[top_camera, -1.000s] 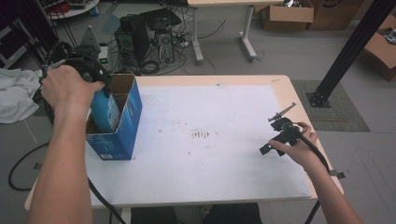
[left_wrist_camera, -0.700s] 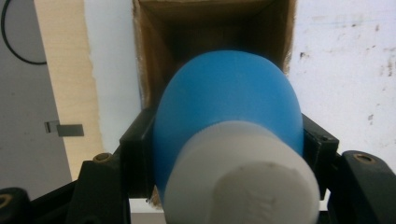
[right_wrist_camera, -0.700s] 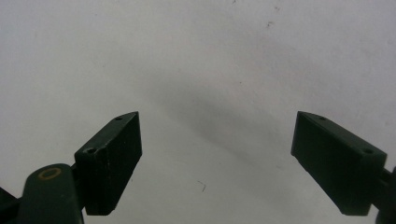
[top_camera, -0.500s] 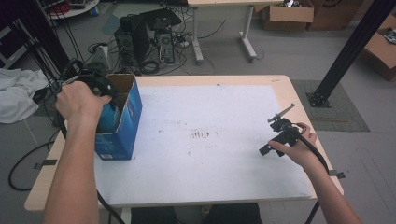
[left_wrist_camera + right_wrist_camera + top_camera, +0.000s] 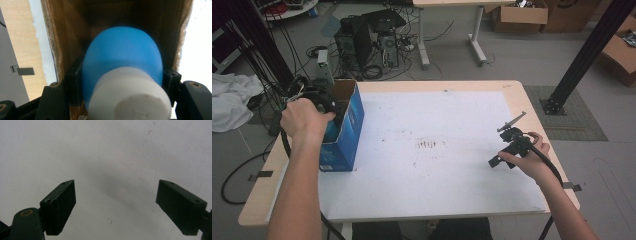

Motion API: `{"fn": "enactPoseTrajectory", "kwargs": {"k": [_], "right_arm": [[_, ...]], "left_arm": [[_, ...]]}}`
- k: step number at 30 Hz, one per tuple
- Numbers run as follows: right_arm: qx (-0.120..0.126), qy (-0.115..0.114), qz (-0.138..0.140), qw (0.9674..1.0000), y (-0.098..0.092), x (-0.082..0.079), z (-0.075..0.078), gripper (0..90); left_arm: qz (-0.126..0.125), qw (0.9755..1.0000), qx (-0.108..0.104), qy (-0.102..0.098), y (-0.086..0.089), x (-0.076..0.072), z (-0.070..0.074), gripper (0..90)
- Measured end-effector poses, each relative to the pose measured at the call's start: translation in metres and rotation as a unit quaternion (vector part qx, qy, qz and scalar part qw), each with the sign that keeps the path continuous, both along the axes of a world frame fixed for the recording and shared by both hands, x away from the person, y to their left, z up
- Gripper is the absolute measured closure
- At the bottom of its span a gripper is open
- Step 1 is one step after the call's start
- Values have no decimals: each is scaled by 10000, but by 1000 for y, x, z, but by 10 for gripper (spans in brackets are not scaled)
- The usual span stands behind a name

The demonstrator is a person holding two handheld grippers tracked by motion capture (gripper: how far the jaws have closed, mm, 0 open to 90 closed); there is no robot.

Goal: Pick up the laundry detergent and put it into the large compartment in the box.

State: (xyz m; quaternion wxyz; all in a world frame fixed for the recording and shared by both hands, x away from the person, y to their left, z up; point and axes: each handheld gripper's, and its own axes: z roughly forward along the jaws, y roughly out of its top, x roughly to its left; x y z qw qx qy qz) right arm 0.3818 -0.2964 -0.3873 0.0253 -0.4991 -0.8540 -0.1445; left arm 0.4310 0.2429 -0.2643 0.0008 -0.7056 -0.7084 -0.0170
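Note:
A blue cardboard box (image 5: 343, 131) stands open-topped at the table's left edge. My left gripper (image 5: 323, 102) is held over its opening, shut on a blue bottle with a white cap (image 5: 122, 67). In the left gripper view the bottle sits between the jaws, its blue body pointing down into the brown inside of the box (image 5: 62, 32). My right gripper (image 5: 508, 145) rests low on the white table sheet (image 5: 437, 150) at the right, open, with nothing between its jaws (image 5: 116, 202).
The white sheet covers most of a wooden table (image 5: 517, 90). A black post (image 5: 582, 55) rises off the far right corner. Computer gear and cables (image 5: 372, 40) lie on the floor behind, and white cloth (image 5: 232, 100) to the left.
My left hand has moved the bottle back and lower over the box opening. The right gripper has stayed where it was.

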Motion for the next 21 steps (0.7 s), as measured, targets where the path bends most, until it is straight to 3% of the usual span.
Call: {"fn": "enactPoseTrajectory", "kwargs": {"k": [12,21], "right_arm": [[15,-14,-1,10000,0,0,0,163],[18,1,-20,10000,-1,0,-3,163]], "left_arm": [[29,10000,28,79,2,1,-14,380],[37,9999,-3,108,3,1,-15,378]]}}
